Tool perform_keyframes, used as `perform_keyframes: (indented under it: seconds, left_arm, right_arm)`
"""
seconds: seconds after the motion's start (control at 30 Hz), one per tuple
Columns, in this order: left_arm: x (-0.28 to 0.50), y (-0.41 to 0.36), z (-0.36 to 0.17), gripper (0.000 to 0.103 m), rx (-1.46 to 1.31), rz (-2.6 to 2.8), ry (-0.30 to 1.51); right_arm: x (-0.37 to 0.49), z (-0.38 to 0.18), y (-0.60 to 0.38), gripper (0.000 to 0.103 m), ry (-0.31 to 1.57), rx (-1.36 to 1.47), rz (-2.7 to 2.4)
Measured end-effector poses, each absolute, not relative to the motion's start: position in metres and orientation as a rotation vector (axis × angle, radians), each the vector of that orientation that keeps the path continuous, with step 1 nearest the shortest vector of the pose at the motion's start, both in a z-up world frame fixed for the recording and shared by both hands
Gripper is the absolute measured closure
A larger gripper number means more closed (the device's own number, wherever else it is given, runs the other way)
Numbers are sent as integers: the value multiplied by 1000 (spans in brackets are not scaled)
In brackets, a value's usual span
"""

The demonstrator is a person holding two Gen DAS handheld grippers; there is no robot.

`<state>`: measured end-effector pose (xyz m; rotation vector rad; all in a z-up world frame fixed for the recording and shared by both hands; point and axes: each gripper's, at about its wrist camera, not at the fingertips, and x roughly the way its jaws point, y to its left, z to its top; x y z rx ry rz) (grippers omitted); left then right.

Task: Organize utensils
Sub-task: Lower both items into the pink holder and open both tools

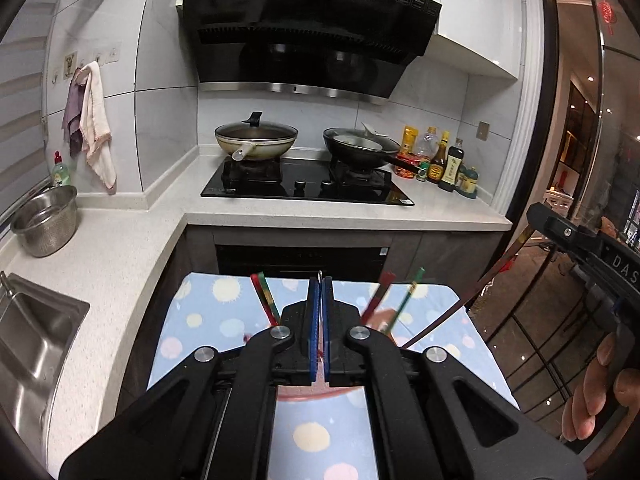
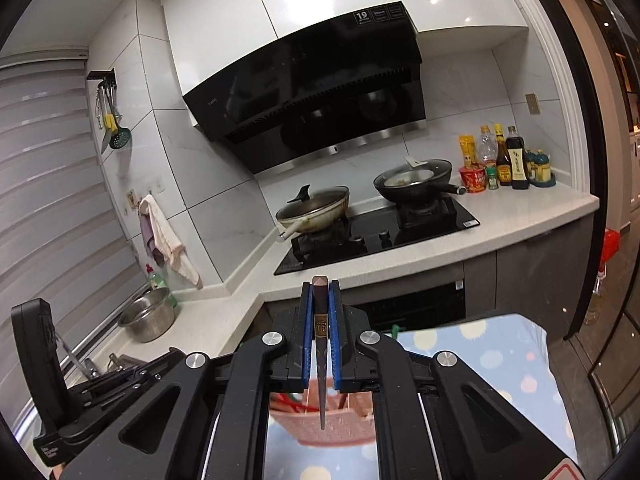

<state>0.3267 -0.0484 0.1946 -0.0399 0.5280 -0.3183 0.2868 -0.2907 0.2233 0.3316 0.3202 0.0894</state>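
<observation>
The right gripper [image 2: 320, 300] clamps a dark brown chopstick [image 2: 321, 356] between its blue pads, tip pointing down toward a pink utensil basket [image 2: 320, 430] at 6 o'clock. The left gripper [image 1: 320, 292] has its pads nearly together around a thin metal piece. Red and green chopsticks [image 1: 266, 300] stand at 11 and 1 o'clock over a dotted blue cloth [image 1: 208, 320].

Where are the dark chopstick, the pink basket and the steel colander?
dark chopstick [image 2: 321, 332], right wrist view, gold-marked upper shaft.
pink basket [image 2: 320, 426], right wrist view, front wall.
steel colander [image 1: 46, 224], left wrist view, outer wall.
</observation>
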Motion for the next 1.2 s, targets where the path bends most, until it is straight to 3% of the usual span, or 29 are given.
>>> perform_keyframes:
  seconds: [0.7, 0.73, 0.77, 0.8, 0.87, 1.0, 1.2]
  left_arm:
    - [390, -46, 122, 101, -36, -276, 681]
    - [391, -45, 121, 100, -43, -271, 682]
    - [392, -44, 120, 88, -53, -267, 687]
    - [393, -43, 120, 66, -63, -258, 689]
    - [392, -39, 121, 51, -77, -228, 667]
    - [390, -36, 122, 51, -82, -220, 663]
    - [382, -34, 123, 48, -84, -210, 663]
  right_arm:
    - [383, 141, -260, 96, 528, 270, 93]
    - [384, 138, -260, 95, 539, 268, 91]
    - [384, 136, -260, 92, 539, 268, 87]
    - [383, 135, -260, 90, 539, 266, 84]
    - [382, 134, -260, 86, 539, 269, 80]
    - [375, 134, -263, 75, 532, 268, 69]
    - [362, 132, -263, 73, 543, 254, 65]
